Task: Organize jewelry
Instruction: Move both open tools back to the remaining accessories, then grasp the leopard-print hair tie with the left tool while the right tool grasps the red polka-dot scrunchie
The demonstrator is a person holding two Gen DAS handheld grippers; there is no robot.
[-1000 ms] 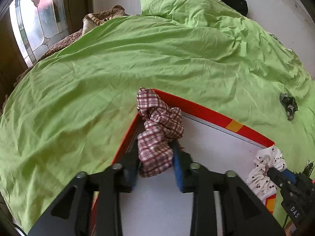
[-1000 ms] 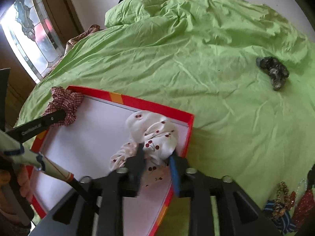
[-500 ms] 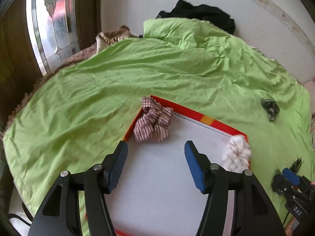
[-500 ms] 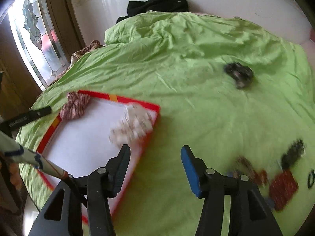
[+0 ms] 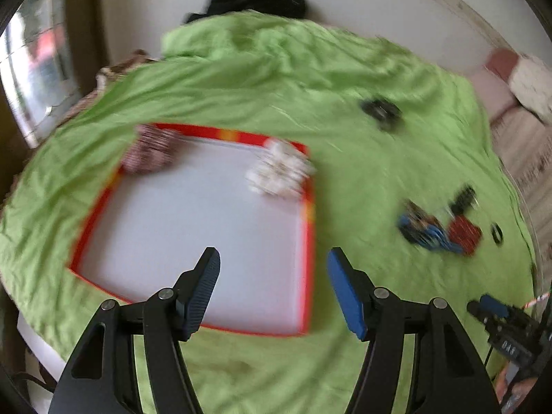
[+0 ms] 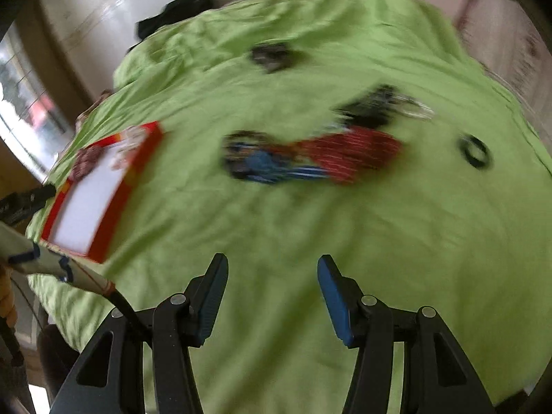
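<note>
We count two scrunchies in the red-rimmed tray point(image 5: 312, 227): a plaid scrunchie point(image 5: 148, 151) and a white scrunchie point(image 5: 279, 172). Our left gripper point(image 5: 272, 288) and right gripper point(image 6: 272, 298) tilt downward, jaws apart and empty. Only the right wrist view shows the loose pile point(image 6: 310, 157) clearly, on the green sheet point(image 6: 310, 241) well right of the tray.

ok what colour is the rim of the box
The box rim is red with small orange-yellow patches, clearest in the left wrist view.
</note>
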